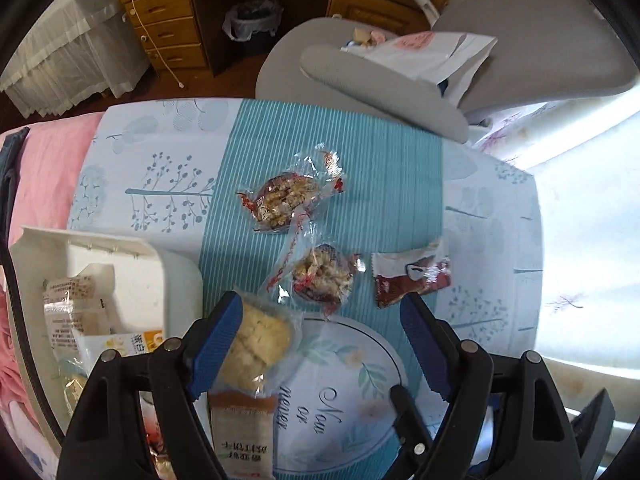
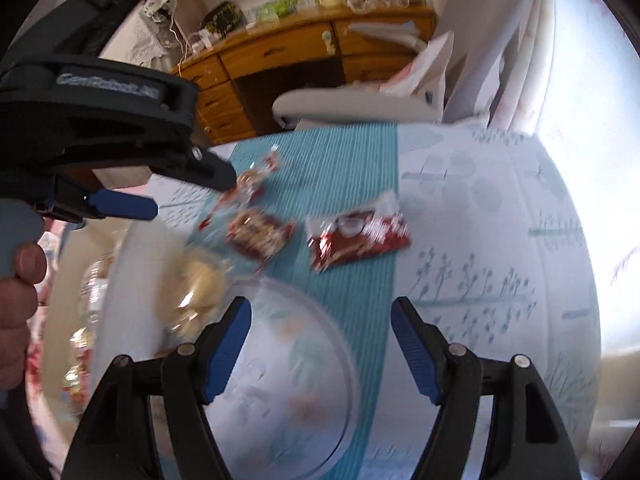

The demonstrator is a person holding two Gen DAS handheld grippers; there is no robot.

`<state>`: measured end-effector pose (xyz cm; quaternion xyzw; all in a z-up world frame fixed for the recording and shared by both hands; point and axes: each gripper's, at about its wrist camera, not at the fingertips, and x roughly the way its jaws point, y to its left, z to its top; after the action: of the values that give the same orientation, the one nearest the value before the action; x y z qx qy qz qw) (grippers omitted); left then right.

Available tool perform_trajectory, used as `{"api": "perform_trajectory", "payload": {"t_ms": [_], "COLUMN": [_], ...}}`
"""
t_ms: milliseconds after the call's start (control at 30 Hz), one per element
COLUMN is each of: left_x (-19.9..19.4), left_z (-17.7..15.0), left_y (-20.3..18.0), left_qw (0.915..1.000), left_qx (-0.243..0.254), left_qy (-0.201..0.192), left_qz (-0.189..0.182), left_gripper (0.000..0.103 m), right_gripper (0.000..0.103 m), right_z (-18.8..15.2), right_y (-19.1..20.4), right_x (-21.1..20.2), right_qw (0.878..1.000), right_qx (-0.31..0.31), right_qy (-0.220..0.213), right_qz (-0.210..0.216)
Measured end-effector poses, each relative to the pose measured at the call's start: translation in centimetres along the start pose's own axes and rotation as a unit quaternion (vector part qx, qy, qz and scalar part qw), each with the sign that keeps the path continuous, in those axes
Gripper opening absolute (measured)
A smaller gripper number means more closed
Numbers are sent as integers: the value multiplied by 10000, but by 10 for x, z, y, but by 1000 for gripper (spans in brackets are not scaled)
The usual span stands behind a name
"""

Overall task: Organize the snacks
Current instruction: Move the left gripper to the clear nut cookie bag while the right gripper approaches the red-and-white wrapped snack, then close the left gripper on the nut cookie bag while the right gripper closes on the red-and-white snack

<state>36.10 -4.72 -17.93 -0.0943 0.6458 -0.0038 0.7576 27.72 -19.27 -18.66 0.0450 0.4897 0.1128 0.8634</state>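
Observation:
Snacks lie on a blue-and-white cloth. A clear-wrapped nut cake (image 1: 286,200) lies farthest, a second nut cake (image 1: 322,276) nearer, and a red-brown chocolate packet (image 1: 410,280) to its right. A pale bun in clear wrap (image 1: 260,344) lies by my left gripper's left finger (image 1: 218,344), with a brown-labelled packet (image 1: 242,436) below it. My left gripper (image 1: 320,340) is open and empty above the cloth. My right gripper (image 2: 320,344) is open and empty. In the blurred right wrist view I see the bun (image 2: 200,284), a nut cake (image 2: 258,236) and the red packet (image 2: 356,234). The left gripper (image 2: 132,196) shows there at upper left.
A white storage box (image 1: 176,276) holding several packets stands left of the left gripper. A grey chair (image 1: 384,80) with a paper bag stands beyond the cloth. A wooden desk (image 1: 168,12) and a waste bin (image 1: 252,24) stand behind. Bright window light falls at right.

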Motion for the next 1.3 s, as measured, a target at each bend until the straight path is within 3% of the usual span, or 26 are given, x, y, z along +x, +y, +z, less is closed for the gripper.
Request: {"api": "perform_trajectory", "payload": {"t_ms": [233, 367, 500, 667, 967, 1167, 1300], "left_x": [33, 48, 57, 71, 85, 88, 88], "left_z": [10, 14, 16, 20, 21, 17, 14], "left_y": [-4, -6, -11, -9, -5, 1, 8], "left_qw": [9995, 9991, 9976, 9964, 9973, 9985, 9983], "left_qx": [44, 61, 129, 51, -48, -197, -328], "left_qy": [214, 314, 333, 446, 486, 470, 479], "left_qz": [220, 270, 587, 713, 554, 220, -4], "left_gripper": [80, 80, 80, 80, 79, 68, 61], "right_gripper": [73, 73, 73, 73, 73, 71, 65], "right_z": [2, 2, 2, 9, 19, 20, 19], "right_y": [1, 5, 9, 6, 0, -4, -1], "right_x": [24, 44, 56, 64, 80, 83, 85], "right_qw": [9952, 9938, 9904, 9903, 9932, 9948, 9938], "right_qx": [-319, -535, -709, -668, -543, -443, -497], "right_qy": [-788, -762, -863, -920, -698, -619, -599], "right_qz": [-490, -616, -814, -803, -756, -675, -797]}}
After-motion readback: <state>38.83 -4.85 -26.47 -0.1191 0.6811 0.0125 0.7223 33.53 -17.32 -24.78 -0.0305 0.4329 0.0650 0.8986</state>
